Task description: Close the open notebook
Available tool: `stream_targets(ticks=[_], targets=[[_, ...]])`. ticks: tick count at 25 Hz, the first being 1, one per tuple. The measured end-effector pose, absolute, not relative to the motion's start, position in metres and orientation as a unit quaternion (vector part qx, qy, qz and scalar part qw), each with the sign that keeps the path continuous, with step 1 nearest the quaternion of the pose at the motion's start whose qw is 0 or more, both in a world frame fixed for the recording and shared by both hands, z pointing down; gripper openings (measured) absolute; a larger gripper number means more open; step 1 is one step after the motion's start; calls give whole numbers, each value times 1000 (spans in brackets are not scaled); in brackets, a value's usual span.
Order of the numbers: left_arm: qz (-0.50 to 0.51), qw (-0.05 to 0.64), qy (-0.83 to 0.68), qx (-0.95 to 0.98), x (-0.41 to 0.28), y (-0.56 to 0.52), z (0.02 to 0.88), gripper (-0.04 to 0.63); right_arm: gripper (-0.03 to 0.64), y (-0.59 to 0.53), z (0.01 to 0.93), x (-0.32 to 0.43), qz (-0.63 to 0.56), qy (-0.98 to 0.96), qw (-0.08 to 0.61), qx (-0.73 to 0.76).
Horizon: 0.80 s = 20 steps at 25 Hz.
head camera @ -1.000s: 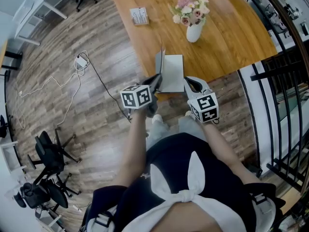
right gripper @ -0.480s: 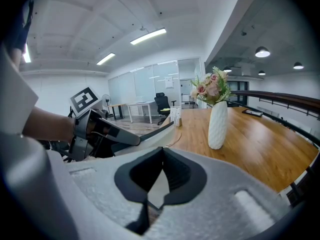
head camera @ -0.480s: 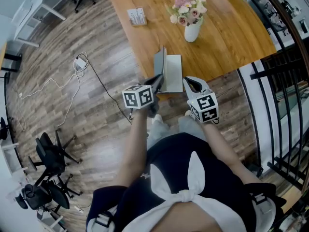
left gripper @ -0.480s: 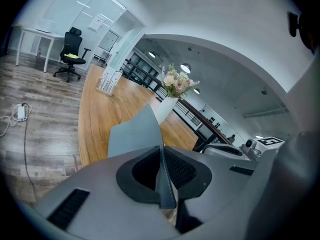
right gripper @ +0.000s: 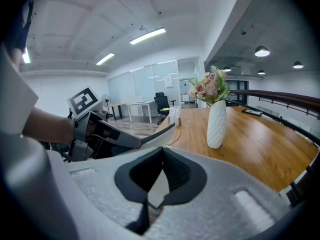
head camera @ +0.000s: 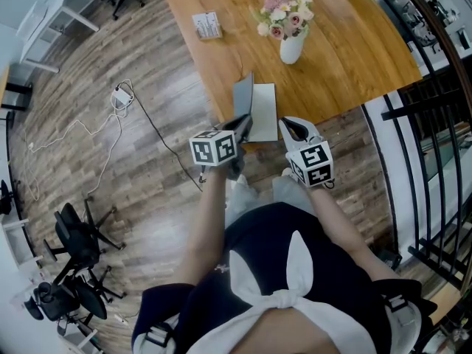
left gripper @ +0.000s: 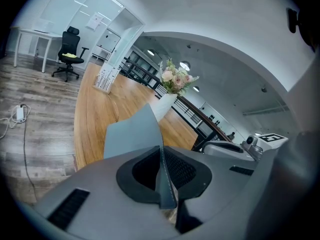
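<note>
The notebook (head camera: 265,113) lies open near the front edge of the wooden table (head camera: 346,57), its white right-hand page facing up. Its grey cover (head camera: 243,98) stands about upright. My left gripper (head camera: 243,125) is shut on the cover's near edge, and in the left gripper view the grey cover (left gripper: 132,134) runs edge-on between the pads of the left gripper (left gripper: 161,156). My right gripper (head camera: 286,126) rests at the notebook's near right corner. In the right gripper view the right gripper (right gripper: 162,156) has its jaws together with a sliver of white page between them.
A white vase of flowers (head camera: 293,46) stands behind the notebook, and a small printed box (head camera: 208,24) sits at the table's far left. A black railing (head camera: 435,146) runs along the right. A charger and cable (head camera: 122,94) and office chairs (head camera: 74,234) are on the floor to the left.
My left gripper has shifted slightly to the right with the grey cover, which now stands a little further over the page. The right gripper has kept still.
</note>
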<state>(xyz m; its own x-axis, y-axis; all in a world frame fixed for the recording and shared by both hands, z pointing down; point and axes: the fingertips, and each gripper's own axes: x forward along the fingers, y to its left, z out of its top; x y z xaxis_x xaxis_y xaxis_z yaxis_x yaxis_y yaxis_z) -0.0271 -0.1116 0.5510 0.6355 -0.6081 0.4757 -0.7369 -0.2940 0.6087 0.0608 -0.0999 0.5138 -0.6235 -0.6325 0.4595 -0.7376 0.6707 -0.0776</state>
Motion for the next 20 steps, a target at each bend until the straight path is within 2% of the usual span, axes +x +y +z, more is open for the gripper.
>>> stream_targets(ticks=[20], targets=[[95,423,-411,802,-9,-113,562,37,-3,-103,517,70,132,-890,204,386]])
